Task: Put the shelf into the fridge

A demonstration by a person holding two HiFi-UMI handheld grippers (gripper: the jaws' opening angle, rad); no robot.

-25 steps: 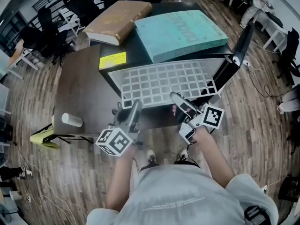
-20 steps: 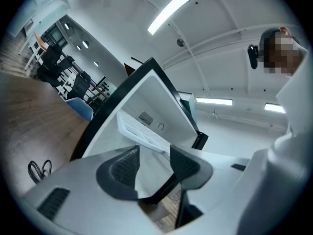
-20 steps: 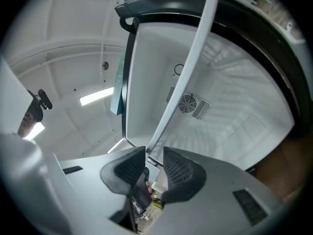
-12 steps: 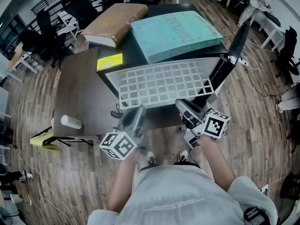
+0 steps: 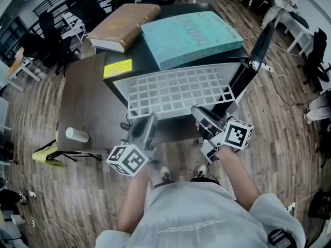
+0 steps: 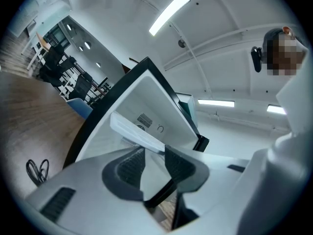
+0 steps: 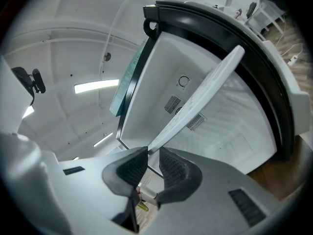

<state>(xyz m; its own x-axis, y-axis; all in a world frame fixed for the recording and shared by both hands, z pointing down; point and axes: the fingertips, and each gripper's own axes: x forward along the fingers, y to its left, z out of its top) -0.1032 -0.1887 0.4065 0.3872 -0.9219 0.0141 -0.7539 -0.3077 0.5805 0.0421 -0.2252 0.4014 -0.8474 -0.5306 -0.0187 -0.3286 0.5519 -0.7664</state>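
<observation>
Pinching with the left claw (image 5: 149,120) on the near edge of the shelf (image 5: 176,91), having just closed in on it; pads narrowed against the white rim, which fills the gap between them. Held out level on a bare left forearm (image 5: 135,200), with black-and-white squares and no letters on its cube (image 5: 126,159).

Starting from the far left: a brown table (image 5: 88,97) with a white cup (image 5: 76,135) lying on its side, no print to make out. Next, a yellow label (image 5: 118,67) stuck on top of the black fridge (image 5: 137,58), its lines too small to read. Behind that, a brown book (image 5: 124,25) with a plain cover, touching a teal box (image 5: 191,35) with large pale lettering too blurred to spell out.

Below these, the white grid shelf lying about level, far edge at the fridge's open front, near edge sticking out toward the body.

Clamped on that same near edge further right with the right claw (image 5: 196,111), pads close together on the thin rim. Angled in from the right forearm (image 5: 238,177), again only squares on its cube (image 5: 237,134). Farthest right, the fridge door (image 5: 257,56), swung wide open.
</observation>
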